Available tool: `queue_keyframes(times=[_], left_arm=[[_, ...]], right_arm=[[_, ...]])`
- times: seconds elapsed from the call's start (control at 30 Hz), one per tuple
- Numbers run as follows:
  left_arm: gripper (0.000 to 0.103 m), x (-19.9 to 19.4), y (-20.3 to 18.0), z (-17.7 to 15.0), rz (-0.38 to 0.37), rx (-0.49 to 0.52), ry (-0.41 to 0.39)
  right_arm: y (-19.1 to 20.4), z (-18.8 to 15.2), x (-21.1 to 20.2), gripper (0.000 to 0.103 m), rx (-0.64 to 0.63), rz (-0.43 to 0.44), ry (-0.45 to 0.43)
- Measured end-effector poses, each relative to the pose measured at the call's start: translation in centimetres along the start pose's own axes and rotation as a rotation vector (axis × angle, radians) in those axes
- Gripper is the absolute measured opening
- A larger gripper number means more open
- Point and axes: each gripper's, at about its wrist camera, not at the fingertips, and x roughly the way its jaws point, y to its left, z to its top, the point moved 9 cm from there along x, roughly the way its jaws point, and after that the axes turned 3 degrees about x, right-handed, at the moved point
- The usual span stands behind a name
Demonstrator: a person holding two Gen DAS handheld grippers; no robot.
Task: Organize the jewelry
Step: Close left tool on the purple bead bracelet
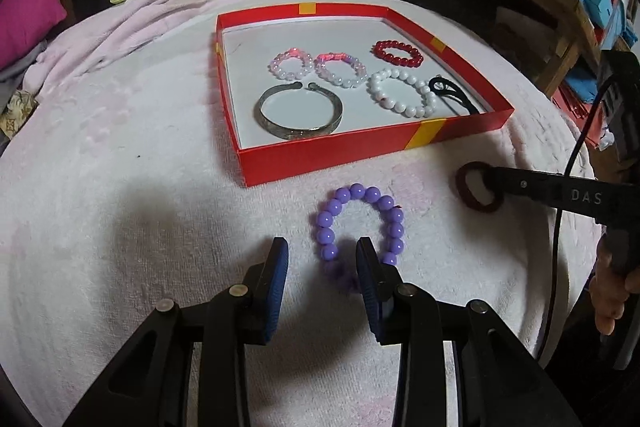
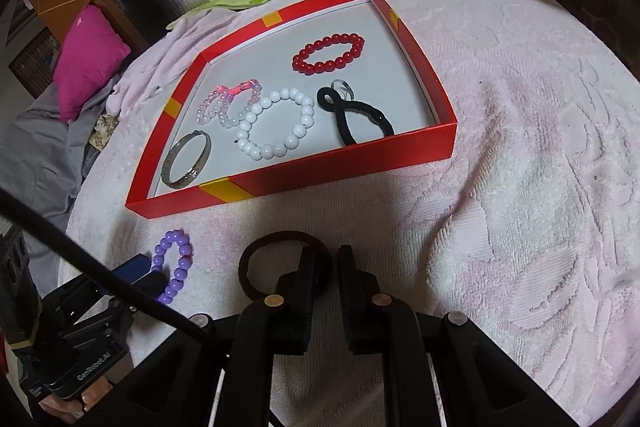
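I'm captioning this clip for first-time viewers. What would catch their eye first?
Probably the red box on the pale pink towel, holding bead bracelets, a silver bangle and a black hair tie. Nearer, a purple bead bracelet lies at the left gripper.

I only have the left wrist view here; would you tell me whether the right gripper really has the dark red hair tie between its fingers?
Observer: Yes. In the right wrist view, one finger of the right gripper sits inside the dark red hair tie and the other outside it, with the jaws closed on the band.
Operator: Thank you. What is the black thing behind the box's near wall?
Observer: A black hair tie, twisted into a figure-eight, lying inside the red box.
Operator: Is anything next to it?
Observer: A small clear ring lies right beside its smaller loop.
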Motion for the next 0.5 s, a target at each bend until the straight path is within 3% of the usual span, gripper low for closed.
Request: queue_keyframes(times=[0.5], left_arm=[[0.040, 0.65, -0.46, 0.22, 0.048, 0.032, -0.015]], right_arm=[[-0.11, -0.12, -0.16, 0.015, 0.003, 0.019, 0.001]])
